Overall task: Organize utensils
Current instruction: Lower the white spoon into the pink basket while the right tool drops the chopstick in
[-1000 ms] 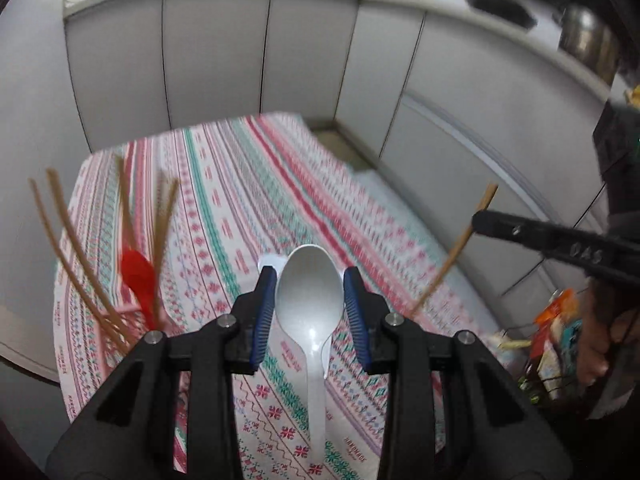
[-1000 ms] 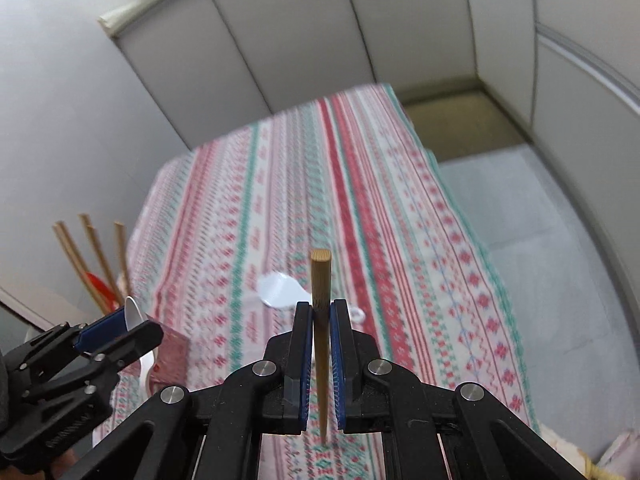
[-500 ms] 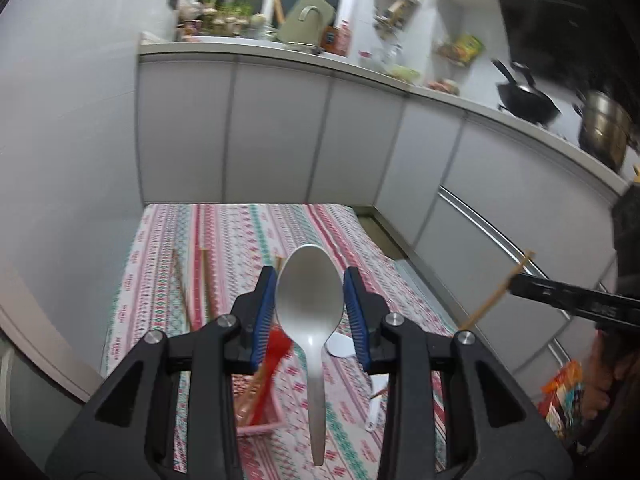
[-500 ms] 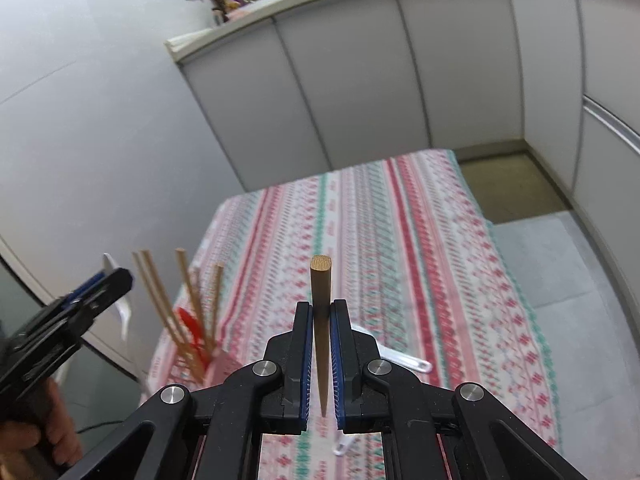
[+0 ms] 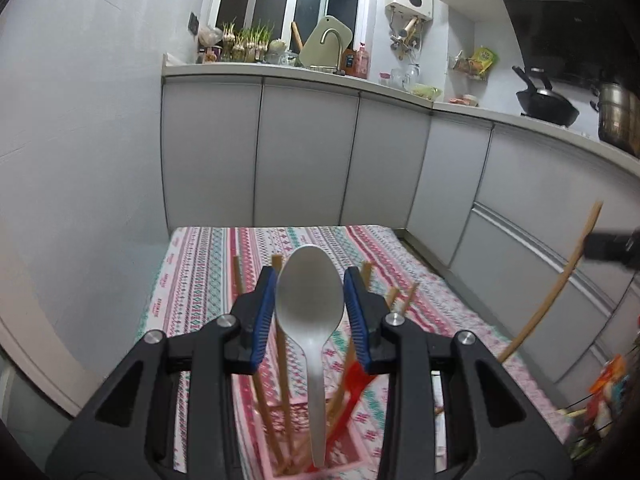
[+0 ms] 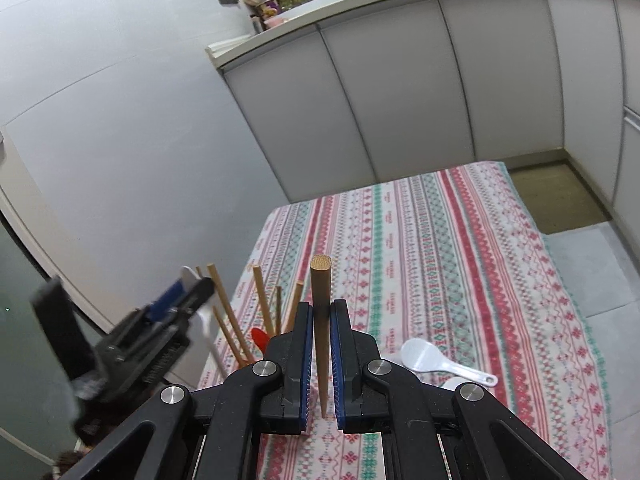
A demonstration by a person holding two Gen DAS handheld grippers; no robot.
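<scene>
Between left gripper (image 5: 310, 312) pads: spoon (image 5: 311, 320) clamped; right gripper (image 6: 320, 344) clamps chopstick (image 6: 321, 320).

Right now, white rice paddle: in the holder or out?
Out. The white rice paddle lies flat on the striped tablecloth, apart from the pink holder.

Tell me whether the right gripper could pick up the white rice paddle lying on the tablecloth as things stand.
Probably not yet. The right gripper is shut on a wooden chopstick, so its jaws are taken. The white rice paddle lies uncovered on the tablecloth, just beyond the gripper.
</scene>
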